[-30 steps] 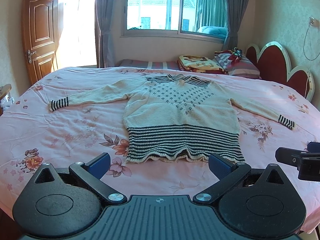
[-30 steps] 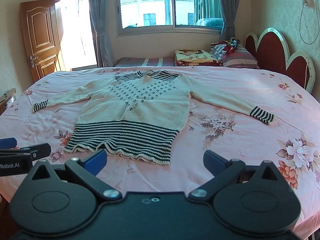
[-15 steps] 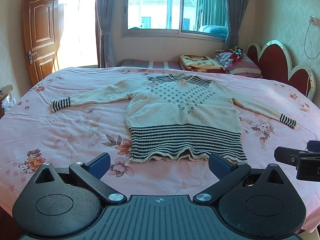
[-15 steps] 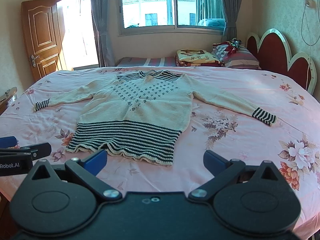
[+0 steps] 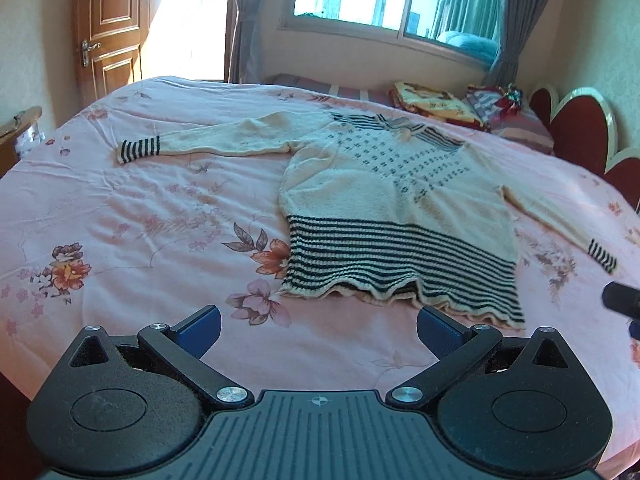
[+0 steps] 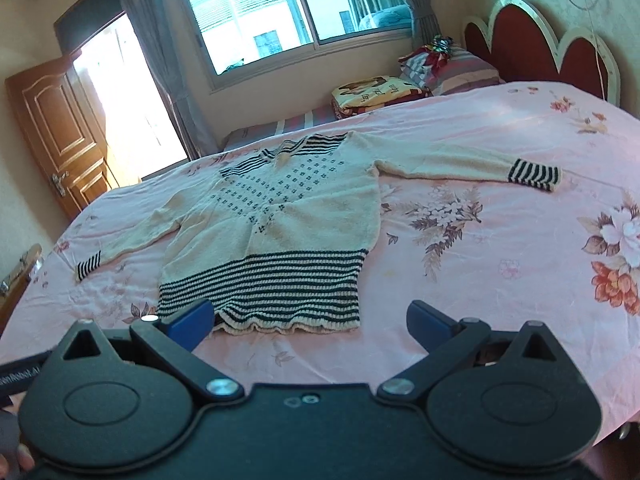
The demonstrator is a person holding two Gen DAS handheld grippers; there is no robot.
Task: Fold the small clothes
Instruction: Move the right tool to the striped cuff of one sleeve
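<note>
A cream knitted sweater (image 5: 384, 200) (image 6: 288, 216) with a black-striped hem, collar and cuffs lies flat on the pink floral bedsheet (image 5: 140, 216) (image 6: 500, 248), both sleeves spread out. My left gripper (image 5: 318, 330) hovers open just before the hem's left part, with nothing between its blue fingers. Open too, my right gripper (image 6: 310, 322) hangs over the hem's right part; its left fingertip (image 6: 192, 322) overlaps the striped hem in the view. The striped left cuff (image 5: 138, 150) and right cuff (image 6: 534, 174) lie far out to the sides.
Folded blankets (image 6: 376, 94) and pillows (image 5: 508, 114) are stacked at the bed's far side under the window. A red scalloped headboard (image 6: 548, 48) bounds the right. A wooden door (image 5: 110, 28) stands at left. A wooden stand (image 5: 16, 128) sits beside the bed's left edge.
Both grippers have come forward and tilted apart, the left turned leftward and the right turned rightward, so the sweater looks nearer and slanted. Both jaws remain open; the sweater has not moved.
</note>
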